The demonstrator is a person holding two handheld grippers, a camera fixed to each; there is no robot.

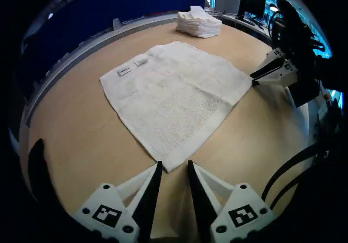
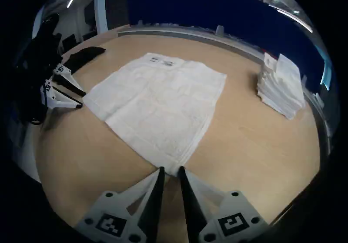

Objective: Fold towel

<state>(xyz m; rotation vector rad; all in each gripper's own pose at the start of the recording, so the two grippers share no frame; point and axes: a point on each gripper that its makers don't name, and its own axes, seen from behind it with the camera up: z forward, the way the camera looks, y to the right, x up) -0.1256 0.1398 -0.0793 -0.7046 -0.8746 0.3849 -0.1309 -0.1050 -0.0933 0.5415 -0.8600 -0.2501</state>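
The left claw [image 1: 174, 164] is sitting low over the wooden table [image 1: 87, 134]. Its two fingers are standing a little way apart. One corner of the white towel [image 1: 174, 95] is poking into the gap between the tips. The fingers are not squeezing it.

The right claw [image 2: 170, 169] is doing the same thing at another corner of the towel. Its gap is looking narrower, and the towel's corner is lying right between the tips. Some wood is peeking through the gap behind it.

The towel is lying flat and spread out in the middle of the table. Two small tags [image 1: 125, 71] are sitting near its far edge.

In the left gripper view, the right claw is pointing at the towel's right-hand corner, and a pile of folded towels [image 1: 199, 22] is resting at the far side of the table. Dark screens [image 1: 254, 1] are standing behind it.

In the right gripper view, the left claw is waiting at the towel's left-hand corner with its fingers apart. A dark cloth [image 2: 85, 55] is lying on the table just beyond it.
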